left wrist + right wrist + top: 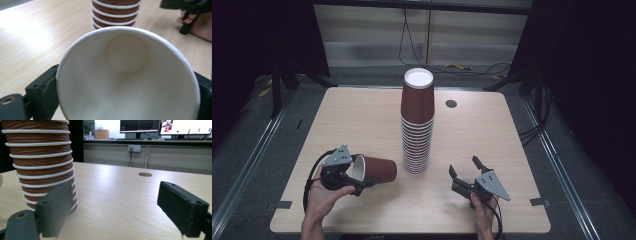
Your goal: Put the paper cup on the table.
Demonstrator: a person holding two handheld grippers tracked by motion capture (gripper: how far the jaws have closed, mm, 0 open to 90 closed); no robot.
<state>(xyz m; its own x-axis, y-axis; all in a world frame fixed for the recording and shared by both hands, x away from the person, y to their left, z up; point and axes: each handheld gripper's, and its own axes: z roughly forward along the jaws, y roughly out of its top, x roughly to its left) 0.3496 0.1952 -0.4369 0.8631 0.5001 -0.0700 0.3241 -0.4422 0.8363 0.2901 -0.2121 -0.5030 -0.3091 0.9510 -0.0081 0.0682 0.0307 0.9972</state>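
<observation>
a light wooden table (pixel 362 120) bears a stack of cups (pixel 417 125).

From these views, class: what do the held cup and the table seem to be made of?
Held cup: likely paper, with a ribbed matte brown wall, plain white inside and a rolled white rim. Table: probably wood-grain laminate, judging by its pale streaked grain and soft sheen.

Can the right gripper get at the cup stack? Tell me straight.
Probably yes. The right gripper has its jaws open and holds nothing, it points toward the cup stack, and only bare table lies between them.
</observation>
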